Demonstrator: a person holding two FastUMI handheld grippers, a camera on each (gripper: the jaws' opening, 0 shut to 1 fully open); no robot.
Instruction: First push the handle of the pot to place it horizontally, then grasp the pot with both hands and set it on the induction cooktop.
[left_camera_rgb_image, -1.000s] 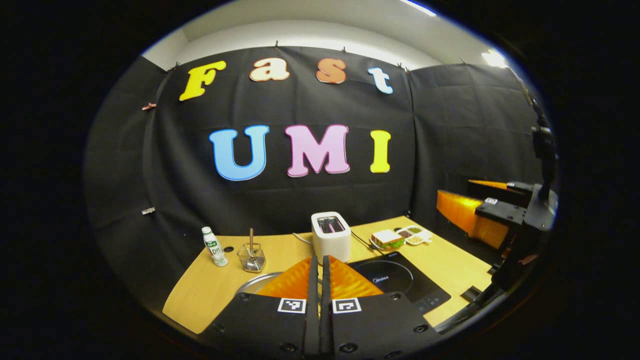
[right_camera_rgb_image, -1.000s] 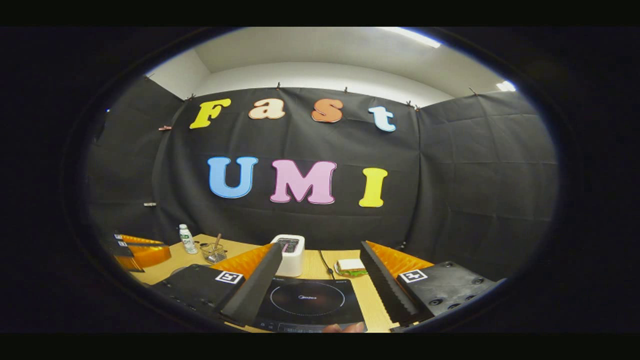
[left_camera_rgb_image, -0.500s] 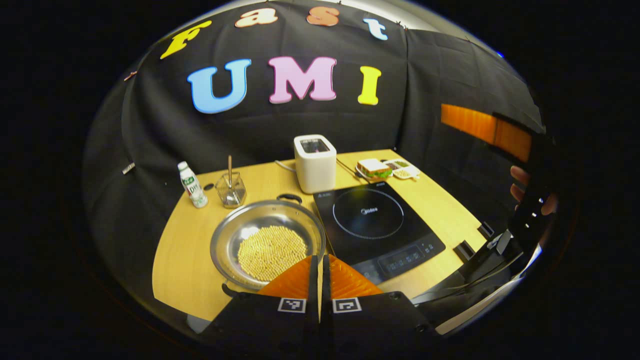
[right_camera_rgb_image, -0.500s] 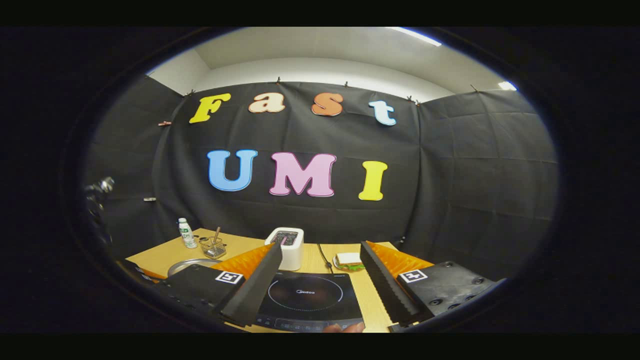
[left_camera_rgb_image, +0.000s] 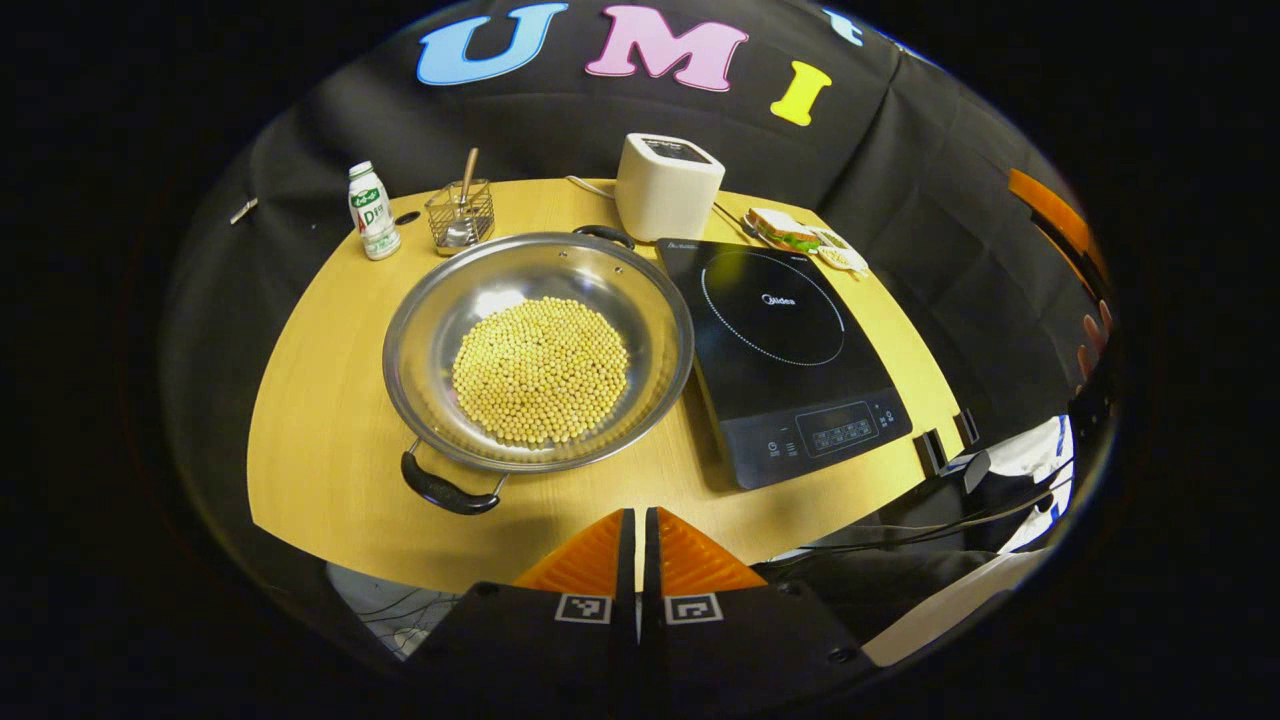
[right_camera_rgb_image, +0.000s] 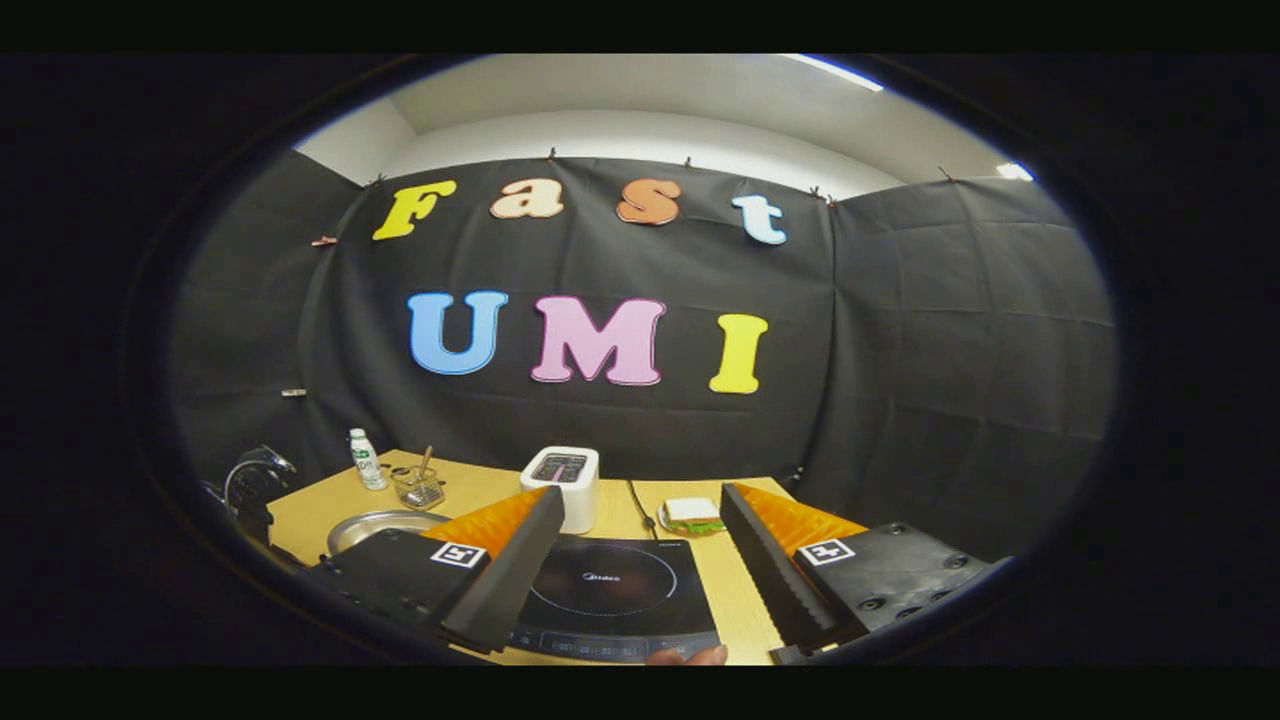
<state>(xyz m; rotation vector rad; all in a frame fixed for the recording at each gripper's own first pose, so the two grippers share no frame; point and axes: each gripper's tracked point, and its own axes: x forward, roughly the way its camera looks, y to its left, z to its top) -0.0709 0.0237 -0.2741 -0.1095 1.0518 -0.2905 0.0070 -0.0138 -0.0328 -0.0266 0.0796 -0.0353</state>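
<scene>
Now | left hand-held gripper (left_camera_rgb_image: 640, 525) closed | right hand-held gripper (right_camera_rgb_image: 640, 520) open | pot (left_camera_rgb_image: 538, 350) beside cooktop (left_camera_rgb_image: 785, 350)

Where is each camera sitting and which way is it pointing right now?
Left gripper view: rides the left claw, raised over the table's near edge, tilted down at the pot and induction cooktop; its shut fingers show at bottom.
Right gripper view: rides the right claw, low, facing the back wall across the cooktop; open fingers show.
Shared: pot, cooktop, toaster, bottle.
</scene>
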